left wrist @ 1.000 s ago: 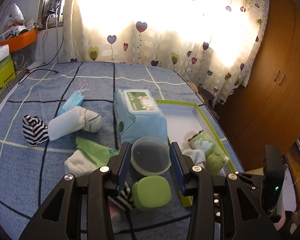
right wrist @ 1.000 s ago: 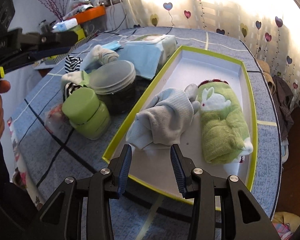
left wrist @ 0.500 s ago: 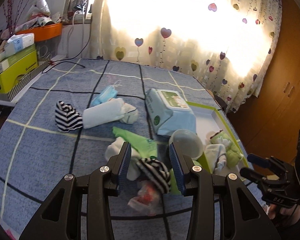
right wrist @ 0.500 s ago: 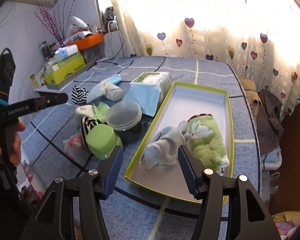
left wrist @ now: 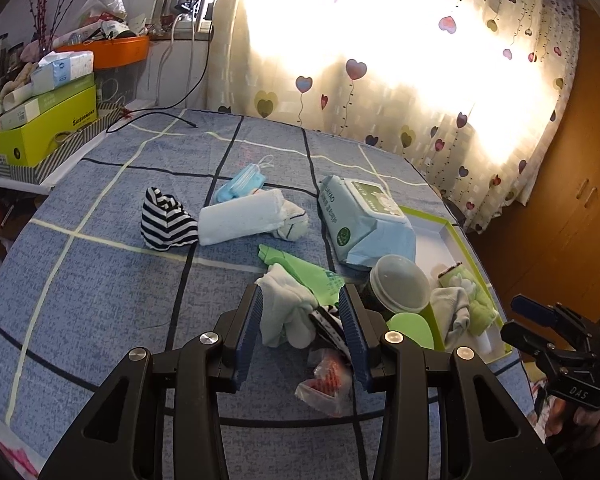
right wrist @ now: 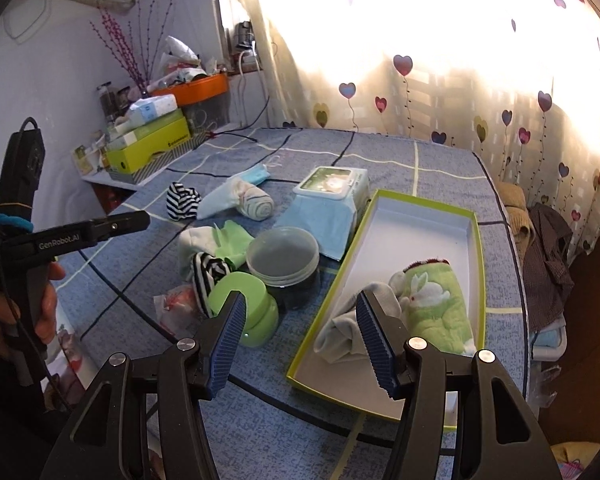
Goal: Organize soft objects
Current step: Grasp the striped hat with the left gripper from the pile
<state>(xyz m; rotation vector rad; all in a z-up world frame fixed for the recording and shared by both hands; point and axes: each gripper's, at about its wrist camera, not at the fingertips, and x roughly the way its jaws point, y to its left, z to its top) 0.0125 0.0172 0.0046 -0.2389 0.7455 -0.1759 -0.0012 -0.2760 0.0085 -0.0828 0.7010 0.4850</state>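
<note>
A white tray with a green rim [right wrist: 420, 216] holds a grey sock [right wrist: 348, 320] and a rolled green rabbit towel [right wrist: 432, 304]. My right gripper [right wrist: 302, 298] hovers open above the tray's near left corner, nothing between its fingers. My left gripper [left wrist: 300, 292] is open over a pile of a pale sock [left wrist: 288, 312], a green cloth [left wrist: 300, 268] and a striped sock [left wrist: 328, 320], with no pad pressing on them. Farther left on the blue cloth lie another striped sock [left wrist: 164, 220] and a white cloth roll [left wrist: 240, 220].
A wipes pack [left wrist: 360, 216], a lidded clear jar [left wrist: 400, 284] and a green container [left wrist: 410, 328] stand between the pile and the tray. A face mask [left wrist: 240, 180] and a plastic wrapper [left wrist: 324, 384] lie nearby. Boxes [left wrist: 44, 128] line the far left.
The left gripper has swung left, from over the jar to over the sock pile. The right gripper has risen and backed off from the tray, its jaws wider; the grey sock stays in the tray.
</note>
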